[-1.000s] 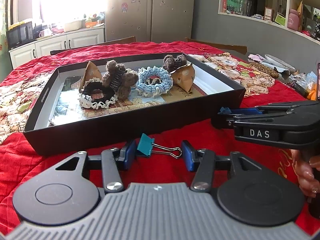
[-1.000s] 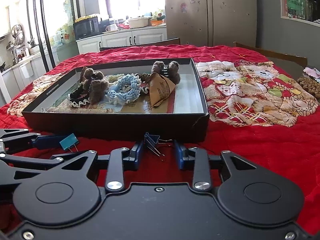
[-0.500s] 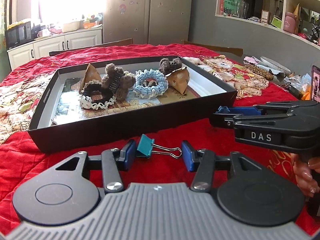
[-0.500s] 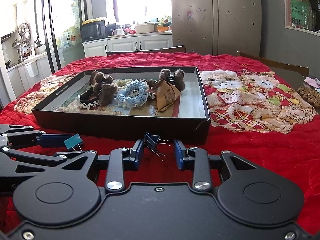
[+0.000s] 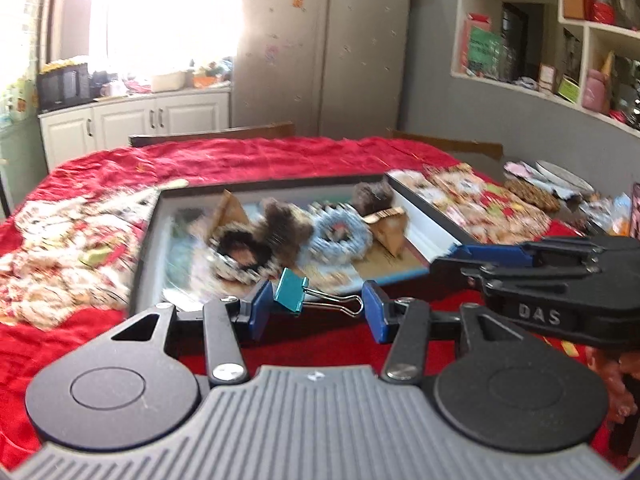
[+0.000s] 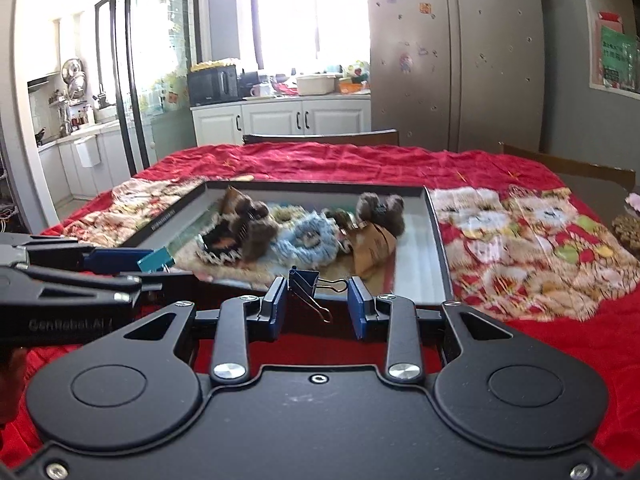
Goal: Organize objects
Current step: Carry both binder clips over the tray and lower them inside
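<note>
Two clips held: my left gripper [image 5: 316, 307] clamps a teal binder clip [image 5: 291, 291], right gripper [image 6: 318, 307] a dark blue binder clip [image 6: 305, 281]. Only left view shows wall shelves [image 5: 576, 40]; only right, glass door [image 6: 132, 80].

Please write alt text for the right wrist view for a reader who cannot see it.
The right gripper clamps a dark blue binder clip above a red cloth, before a black tray of scrunchies and furry clips. At left, the left gripper holds a teal binder clip.
</note>
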